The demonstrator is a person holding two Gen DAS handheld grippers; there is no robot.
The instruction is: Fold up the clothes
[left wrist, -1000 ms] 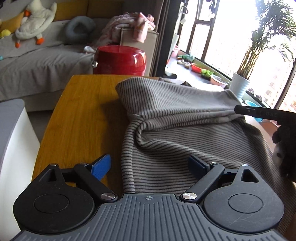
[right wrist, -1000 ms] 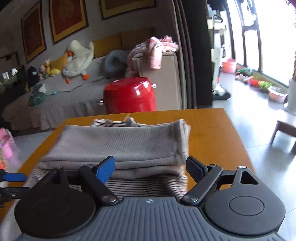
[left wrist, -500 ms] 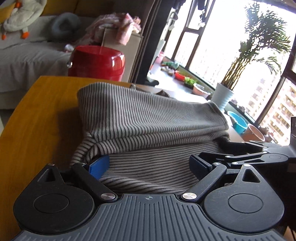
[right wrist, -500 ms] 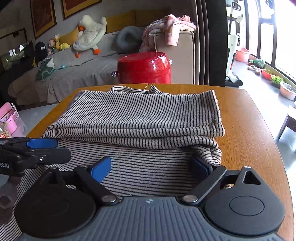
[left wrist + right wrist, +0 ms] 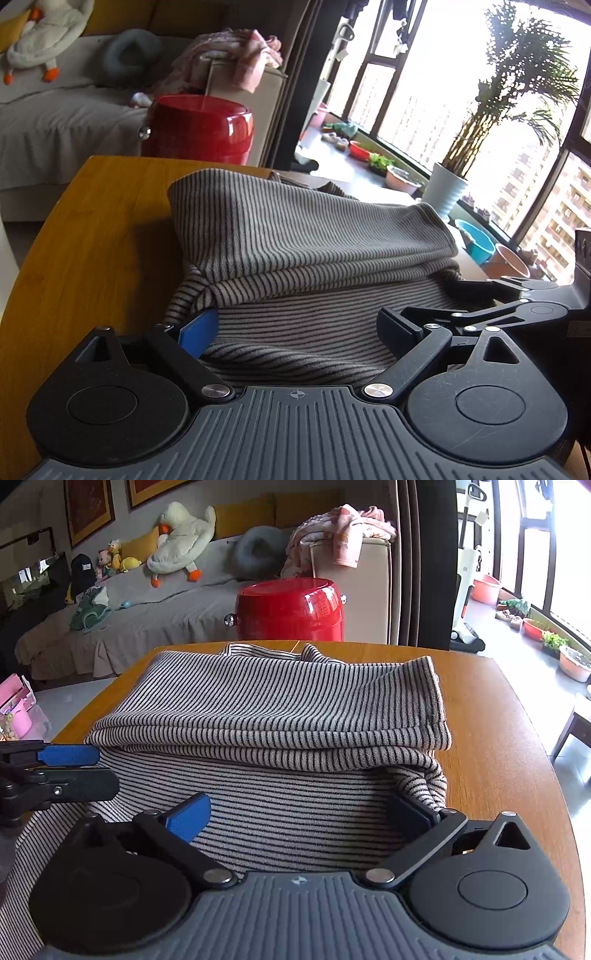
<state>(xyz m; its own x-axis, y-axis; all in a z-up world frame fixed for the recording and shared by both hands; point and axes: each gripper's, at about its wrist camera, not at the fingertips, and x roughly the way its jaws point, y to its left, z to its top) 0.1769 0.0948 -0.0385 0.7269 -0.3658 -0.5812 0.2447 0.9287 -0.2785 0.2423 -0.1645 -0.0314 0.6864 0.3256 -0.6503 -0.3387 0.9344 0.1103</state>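
A grey striped garment (image 5: 303,240) lies on the wooden table (image 5: 92,236), its far part folded over toward me in a thick layer (image 5: 280,709). My left gripper (image 5: 295,328) is open, its jaws straddling the near cloth at the garment's left side. My right gripper (image 5: 303,812) is open over the near cloth at the right side, its right finger against the bunched corner (image 5: 424,779). The right gripper shows at the right of the left wrist view (image 5: 517,306); the left gripper shows at the left of the right wrist view (image 5: 55,771).
A red round stool (image 5: 291,609) stands beyond the table's far edge. Behind it are a grey sofa (image 5: 129,627) with plush toys and a beige box (image 5: 369,587) draped with pink cloth. Windows and a potted palm (image 5: 447,192) are to the right.
Both grippers have come down lower and closer to the near cloth, in front of the folded layer. The right gripper now sits beside the left one. Both stay open.
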